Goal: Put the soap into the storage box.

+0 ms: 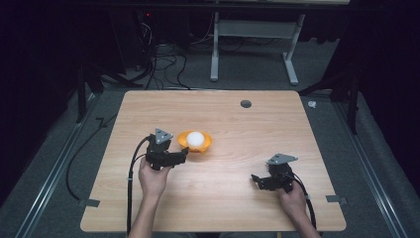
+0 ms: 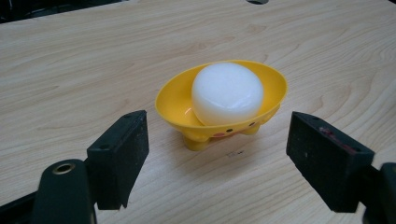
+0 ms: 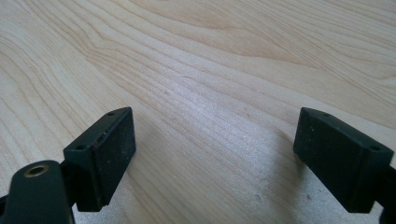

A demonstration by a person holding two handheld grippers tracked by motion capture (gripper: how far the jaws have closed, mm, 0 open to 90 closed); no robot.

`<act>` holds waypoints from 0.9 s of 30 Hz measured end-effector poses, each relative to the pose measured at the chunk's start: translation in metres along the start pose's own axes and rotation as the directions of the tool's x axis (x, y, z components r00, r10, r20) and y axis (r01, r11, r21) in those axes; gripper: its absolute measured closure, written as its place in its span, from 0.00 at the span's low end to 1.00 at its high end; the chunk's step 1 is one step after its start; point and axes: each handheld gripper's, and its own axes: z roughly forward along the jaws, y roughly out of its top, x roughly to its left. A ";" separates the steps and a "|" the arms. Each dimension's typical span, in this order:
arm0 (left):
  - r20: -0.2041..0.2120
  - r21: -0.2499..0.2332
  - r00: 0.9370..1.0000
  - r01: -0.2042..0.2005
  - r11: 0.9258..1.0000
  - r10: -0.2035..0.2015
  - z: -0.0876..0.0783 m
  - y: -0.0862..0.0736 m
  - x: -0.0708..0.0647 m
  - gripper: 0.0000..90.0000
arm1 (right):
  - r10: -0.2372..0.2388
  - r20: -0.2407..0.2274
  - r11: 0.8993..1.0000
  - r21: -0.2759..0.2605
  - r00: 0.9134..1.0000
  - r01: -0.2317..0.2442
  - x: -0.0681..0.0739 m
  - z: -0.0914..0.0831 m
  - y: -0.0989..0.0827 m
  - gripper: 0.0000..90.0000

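A: Starting at the left, what is the left gripper (image 1: 184,156) doing?

B: It sits low over the desk (image 1: 148,114), held in the person's left hand (image 1: 152,178), jaws spread wide and grasping nothing. It points at the yellow dish (image 1: 195,142), which stands just beyond its tips, a little left of the desk's middle.

A: And in the dish?

B: 1 white rounded block (image 2: 227,93), probably soap, though the surface is too plain to be sure. In the left gripper view the dish (image 2: 173,105) rests on short feet between the 2 black pads (image 2: 120,154), apart from both.

A: Further right?

B: The right gripper (image 1: 256,179) is near the desk's right front, well apart from the dish. Its jaws are also released, with bare wood grain (image 3: 210,107) between them.
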 end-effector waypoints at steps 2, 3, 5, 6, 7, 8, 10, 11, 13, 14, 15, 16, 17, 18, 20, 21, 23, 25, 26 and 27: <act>0.000 -0.002 1.000 0.005 1.000 -0.005 -0.002 -0.001 0.001 0.24 | 0.000 0.000 1.000 0.000 1.000 0.000 0.000 0.000 0.000 0.15; -0.001 -0.007 1.000 0.010 1.000 -0.010 -0.004 -0.003 0.002 0.24 | 0.000 0.000 1.000 0.000 1.000 0.000 0.000 0.000 0.000 0.15; -0.003 -0.006 1.000 0.011 1.000 -0.011 -0.008 -0.005 0.003 0.24 | 0.000 0.000 1.000 0.000 1.000 0.000 0.000 0.000 0.000 0.15; -0.003 -0.006 1.000 0.011 1.000 -0.011 -0.008 -0.005 0.003 0.24 | 0.000 0.000 1.000 0.000 1.000 0.000 0.000 0.000 0.000 0.15; -0.004 -0.011 1.000 0.015 1.000 -0.015 -0.010 -0.006 0.003 0.24 | 0.000 0.000 1.000 0.000 1.000 0.000 0.000 0.000 0.000 0.15; -0.003 -0.011 1.000 0.014 1.000 -0.014 -0.011 -0.007 0.004 0.24 | 0.000 0.000 1.000 0.000 1.000 0.000 0.000 0.000 0.000 0.15; -0.003 -0.017 1.000 0.022 1.000 -0.022 -0.013 -0.008 0.005 0.24 | 0.000 0.000 1.000 0.000 1.000 0.000 0.000 0.000 0.000 0.15; -0.001 -0.015 1.000 0.022 1.000 -0.022 -0.015 -0.009 0.006 0.24 | 0.000 0.000 1.000 0.000 1.000 0.000 0.000 0.000 0.000 0.15; -0.003 -0.013 1.000 0.026 1.000 -0.026 -0.017 -0.010 0.007 0.24 | 0.000 0.000 1.000 0.000 1.000 0.000 0.000 0.000 0.000 0.15; -0.002 -0.015 1.000 0.027 1.000 -0.027 -0.017 -0.011 0.007 0.24 | 0.000 0.000 1.000 0.000 1.000 0.000 0.000 0.000 0.000 0.15; 0.000 -0.018 1.000 0.031 0.999 -0.031 -0.018 -0.012 0.007 0.24 | 0.000 0.000 1.000 0.000 1.000 0.000 0.000 0.000 0.000 0.15; 0.001 -0.020 0.999 0.033 0.999 -0.033 -0.019 -0.013 0.008 0.24 | 0.000 0.000 1.000 0.000 1.000 0.000 0.000 0.000 0.000 0.15; 0.001 -0.020 0.999 0.033 0.999 -0.033 -0.019 -0.013 0.008 0.24 | 0.000 0.000 1.000 0.000 1.000 0.000 0.000 0.000 0.000 0.15; 0.002 -0.017 0.999 0.033 0.999 -0.033 -0.020 -0.014 0.008 0.24 | 0.000 0.000 1.000 0.000 1.000 0.000 0.000 0.000 0.000 0.15; 0.004 -0.024 0.999 0.043 0.999 -0.043 -0.021 -0.016 0.009 0.24 | 0.000 0.000 1.000 0.000 1.000 0.000 0.000 0.000 0.000 0.15; 0.004 -0.022 0.999 0.044 0.999 -0.044 -0.022 -0.016 0.010 0.24 | 0.000 0.000 1.000 0.000 1.000 0.000 0.000 0.000 0.000 0.15; 0.003 -0.020 0.999 0.045 0.999 -0.045 -0.023 -0.018 0.011 0.24 | 0.000 0.000 1.000 0.000 1.000 0.000 0.000 0.000 0.000 0.15; 0.003 -0.021 0.999 0.048 0.999 -0.048 -0.024 -0.018 0.011 0.24 | 0.000 0.000 1.000 0.000 1.000 0.000 0.000 0.000 0.000 0.15; 0.003 -0.020 0.999 0.048 0.999 -0.048 -0.025 -0.019 0.011 0.24 | 0.000 0.000 1.000 0.000 1.000 0.000 0.000 0.000 0.000 0.15; 0.004 -0.025 0.998 0.055 0.998 -0.055 -0.027 -0.020 0.013 0.24 | 0.000 -0.001 1.000 0.000 1.000 0.000 0.000 0.000 0.000 0.15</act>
